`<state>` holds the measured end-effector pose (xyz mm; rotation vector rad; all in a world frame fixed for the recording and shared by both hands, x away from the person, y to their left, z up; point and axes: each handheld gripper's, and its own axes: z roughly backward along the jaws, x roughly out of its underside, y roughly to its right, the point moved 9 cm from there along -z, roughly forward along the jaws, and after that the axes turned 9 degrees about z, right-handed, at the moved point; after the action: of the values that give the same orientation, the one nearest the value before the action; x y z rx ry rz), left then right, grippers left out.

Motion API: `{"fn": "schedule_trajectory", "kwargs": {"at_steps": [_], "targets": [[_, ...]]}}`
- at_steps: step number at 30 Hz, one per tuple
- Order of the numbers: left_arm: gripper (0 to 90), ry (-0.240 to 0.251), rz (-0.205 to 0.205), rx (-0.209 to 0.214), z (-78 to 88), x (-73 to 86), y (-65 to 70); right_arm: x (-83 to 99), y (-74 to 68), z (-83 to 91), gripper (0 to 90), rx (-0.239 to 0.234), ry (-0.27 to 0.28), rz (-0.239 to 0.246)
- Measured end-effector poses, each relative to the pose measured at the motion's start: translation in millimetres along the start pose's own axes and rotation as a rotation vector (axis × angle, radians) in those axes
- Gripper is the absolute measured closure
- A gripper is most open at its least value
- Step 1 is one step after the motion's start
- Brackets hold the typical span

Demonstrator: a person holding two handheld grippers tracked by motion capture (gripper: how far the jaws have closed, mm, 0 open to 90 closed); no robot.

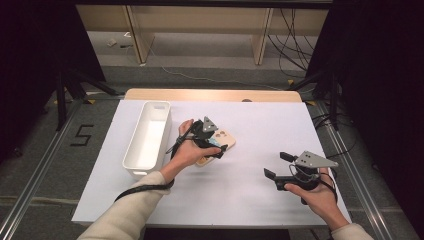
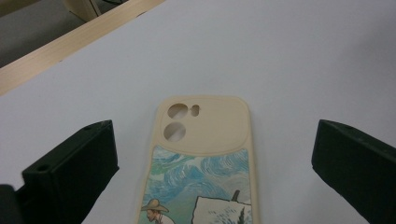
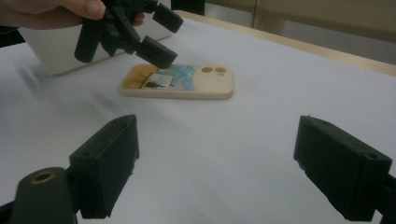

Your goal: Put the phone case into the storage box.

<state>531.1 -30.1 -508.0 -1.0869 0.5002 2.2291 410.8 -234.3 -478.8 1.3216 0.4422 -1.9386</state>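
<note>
Currently the left gripper point(image 1: 212, 142) hovers directly over the phone case point(image 1: 220, 142), which lies flat on the white counter point(image 1: 250, 190) just right of the white bin point(image 1: 149, 139). In the left gripper view the jaws stand wide apart, one on each side of the phone case point(image 2: 201, 158), with clear counter between each jaw and the case edge; nothing is gripped. This straddling pose suggests a descent to pinch the case across its narrow width, the shorter span being the one the jaws can bridge. The case lies camera-cutout end away from the hand, painted face up, so the long edges are presented to the jaws. The right gripper point(image 1: 285, 172) is held low near the counter's right front, well apart from the case, jaws likewise spread and empty; it appears parked to leave the work area free. From the right gripper view the phone case point(image 3: 180, 81) reads as a thin, rounded-corner slab with a raised lip, and the left gripper point(image 3: 135, 39) hangs just above its printed end. Material appears to be a soft matte cream plastic or silicone, smooth, with two round lens openings and a swirling blue-and-green printed picture. The bin is a long, glossy, rigid tub with rounded corners and a handle slot at its far end, open and empty as far as can be seen.
</note>
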Motion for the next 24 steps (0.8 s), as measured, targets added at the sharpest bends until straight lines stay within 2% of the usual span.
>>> {"fn": "schedule_trajectory", "kwargs": {"at_steps": [6, 11, 24], "targets": [[0.0, -0.039, -0.010, -0.004, -19.3, 0.1, -1.3, 0.0, -0.3, -0.1, 15.0, -0.002, -0.001, 0.001], [0.0, -0.072, 0.007, -0.004, -38.1, 1.2, -4.8, 0.4, -0.5, -0.1, 15.0, -0.005, -0.001, -0.001], [0.0, -0.118, 0.014, 0.002, -61.8, 3.5, -5.4, 0.9, -0.3, -0.3, 15.0, -0.008, -0.001, -0.002]]}}
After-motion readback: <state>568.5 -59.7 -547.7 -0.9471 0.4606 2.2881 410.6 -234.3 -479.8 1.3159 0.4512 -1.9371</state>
